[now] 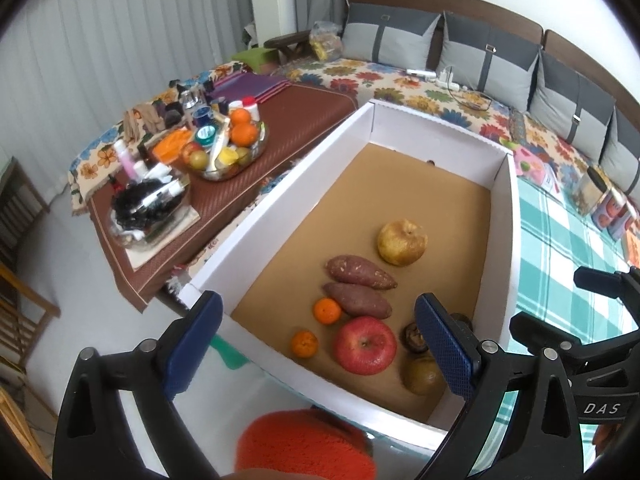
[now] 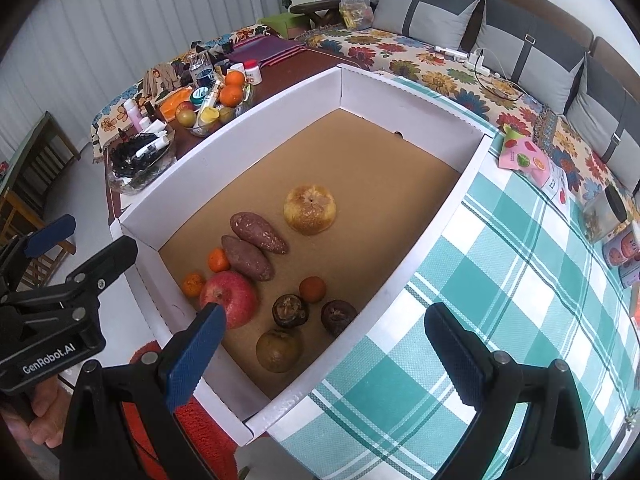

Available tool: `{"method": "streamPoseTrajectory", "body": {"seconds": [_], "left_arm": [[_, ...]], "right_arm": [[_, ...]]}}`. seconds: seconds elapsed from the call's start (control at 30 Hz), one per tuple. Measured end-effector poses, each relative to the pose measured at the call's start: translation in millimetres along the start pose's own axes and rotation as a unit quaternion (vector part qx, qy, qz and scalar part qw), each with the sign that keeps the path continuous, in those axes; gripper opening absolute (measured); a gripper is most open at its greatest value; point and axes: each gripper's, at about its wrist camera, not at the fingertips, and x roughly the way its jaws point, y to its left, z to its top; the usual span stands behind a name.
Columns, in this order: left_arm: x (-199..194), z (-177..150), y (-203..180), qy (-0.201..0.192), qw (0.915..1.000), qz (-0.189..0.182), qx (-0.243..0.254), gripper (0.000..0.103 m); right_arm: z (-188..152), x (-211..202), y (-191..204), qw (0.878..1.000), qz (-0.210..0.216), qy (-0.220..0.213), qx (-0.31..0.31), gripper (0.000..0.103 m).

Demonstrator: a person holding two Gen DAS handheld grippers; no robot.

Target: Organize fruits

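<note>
Living-room setting: grey-cushioned sofa (image 2: 532,56) with floral throw along the far side; checked teal-and-white tablecloth (image 2: 500,280) under the work area.

Item 1. White cardboard box (image 2: 424,216), brown floor, open top, lying ahead of and below both tools.

Item 2. Contents, all clustered at the box end nearest the tools:
- red apple (image 1: 365,345), between the left gripper's fingers as its camera sees it, touched by neither;
- two sweet potatoes (image 1: 360,272), side by side, just beyond the apple;
- two small mandarins (image 1: 327,311), left of the apple; a third (image 2: 312,289) lies apart, beyond the dark fruits;
- large yellow citrus (image 1: 402,242), farthest from the tools, standing alone;
- two dark wrinkled round fruits (image 2: 290,311), kind unclear, and one brownish-green round fruit (image 2: 279,351), nearest the right gripper.

Item 3. Left gripper (image 1: 320,350): blue pads spread wide, nothing between them pinched, hovering over the near box corner.

Item 4. Right gripper (image 2: 320,354): fingers spread wide, empty, straddling the near right box wall.

Item 5. Side table (image 1: 280,152), far left of the tools: glass bowl of oranges and apples (image 1: 230,146), bottles and toiletries.
</note>
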Motion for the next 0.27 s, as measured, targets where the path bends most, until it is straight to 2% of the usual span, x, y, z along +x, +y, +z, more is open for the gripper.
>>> {"method": "streamPoseTrajectory", "body": {"seconds": [0.17,0.27], "left_arm": [[5.8,0.0,1.5,0.013,0.9999,-0.007,-0.003,0.098],[3.6,-0.6,2.7,0.005,1.0000,-0.006,-0.006,0.098]], "right_arm": [[1.3,2.0,-0.2,1.000,0.002,0.001,0.000,0.099],[2.0,4.5,-0.1,1.000,0.002,0.002,-0.001,0.099]]}}
